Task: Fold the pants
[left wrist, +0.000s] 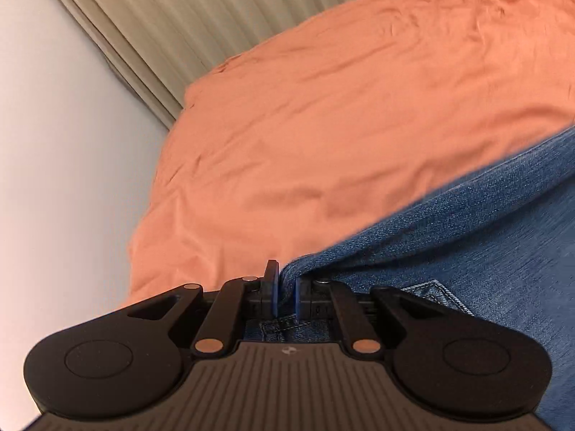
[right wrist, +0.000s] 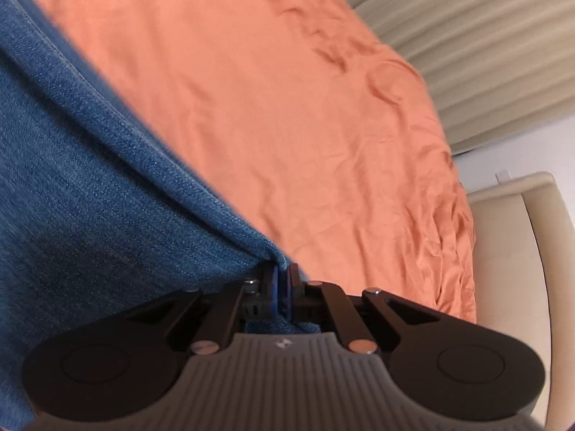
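1. L gripper sits low centre in the left wrist view, angled down twd the bed, black linkage arms spread either side of the ribbed body
2. Its jaws are nearly together, blue pads pinching a bunched edge of the jeans; denim shows between the pads and below them, where a stitched seam is visible
3. From the L grip the jeans run up and to the right, folded edge drawn in a straight-ish line to the right frame edge; a stitched pocket corner shows just right of the gripper
4. The jeans lie over an orange bedsheet, wrinkled, filling the mid frame; beige pleated curtains behind it at top, pale wall at left
5. R gripper also low centre in the right wrist view, tilted down at a similar angle, body rolled a bit vs the bed edge
6. Its jaws are fully together on the denim, fabric corner clamped between the blue pads
7. From the R grip the jeans run up and to the left, edge seam forming a long diagonal to the top left corner; cloth looks taut along that line
8. So long axis of the held edge runs between the 2 grippers, jeans hanging/spreading on the near side of it
9. Right of the jeans in this view: same orange sheet, curtains top right, a cream chair back at far right, just beside the sheet's edge
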`<state>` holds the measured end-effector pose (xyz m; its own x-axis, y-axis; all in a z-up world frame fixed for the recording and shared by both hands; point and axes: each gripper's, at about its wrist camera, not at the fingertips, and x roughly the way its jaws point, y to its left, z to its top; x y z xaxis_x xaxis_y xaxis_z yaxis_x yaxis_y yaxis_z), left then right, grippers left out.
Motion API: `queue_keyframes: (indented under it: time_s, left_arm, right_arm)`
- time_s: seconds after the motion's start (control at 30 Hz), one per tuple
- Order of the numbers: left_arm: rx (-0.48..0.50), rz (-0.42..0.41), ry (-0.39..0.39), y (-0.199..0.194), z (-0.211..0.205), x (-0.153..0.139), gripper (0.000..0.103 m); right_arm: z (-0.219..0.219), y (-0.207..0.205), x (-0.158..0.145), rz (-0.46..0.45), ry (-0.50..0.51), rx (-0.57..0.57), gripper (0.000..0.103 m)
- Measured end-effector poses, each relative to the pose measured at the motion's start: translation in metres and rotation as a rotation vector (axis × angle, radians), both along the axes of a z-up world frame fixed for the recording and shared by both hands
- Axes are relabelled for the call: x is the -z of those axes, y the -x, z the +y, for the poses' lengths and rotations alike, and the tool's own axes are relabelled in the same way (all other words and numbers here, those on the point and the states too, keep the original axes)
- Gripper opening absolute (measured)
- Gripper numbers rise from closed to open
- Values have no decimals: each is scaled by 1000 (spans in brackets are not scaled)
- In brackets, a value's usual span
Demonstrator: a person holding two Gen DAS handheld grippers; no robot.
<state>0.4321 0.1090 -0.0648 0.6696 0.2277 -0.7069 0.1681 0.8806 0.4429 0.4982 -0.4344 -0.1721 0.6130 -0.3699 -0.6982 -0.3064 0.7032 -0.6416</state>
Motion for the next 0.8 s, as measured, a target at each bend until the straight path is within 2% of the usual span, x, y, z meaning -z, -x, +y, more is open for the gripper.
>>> queue_keyframes:
  time_s: [0.07,0.13,0.23,0.3,0.4,0.43,0.47,0.5,0.53,0.57,0.63,0.8]
  left_arm:
    - [-15,51,24,-18,4,4,9]
    - [-22,77,12,-36,6,19,10]
    - [-33,90,11,-50,4,36,10]
    - [-55,105,39,-54,3,46,12]
    - [-37,110,19,-57,4,60,25]
    - [-31,116,0,-55,6,60,41]
    - [-42,109,-23,-54,8,60,54]
    - [-54,100,-34,-51,9,56,84]
    - [-44,90,-15,-48,13,49,92]
    - [-32,89,14,-45,17,41,92]
    - [-31,88,60,-39,22,28,92]
    - [-40,62,114,-11,34,-5,87]
  right_arm:
    - [-3,-7,-9,-1,-25,14,0]
    - [0,-17,-7,6,-22,27,0]
    - [6,-30,11,41,28,32,0]
    - [8,-35,24,53,36,40,0]
    - [12,-40,44,64,76,27,0]
    - [13,-41,48,64,78,32,0]
    - [13,-42,50,58,72,43,4]
    - [13,-43,49,51,62,54,10]
    - [11,-44,49,46,57,69,26]
    - [9,-44,46,29,59,78,46]
    - [4,-42,36,-8,41,96,59]
    - [-9,-22,-6,-70,-125,166,64]
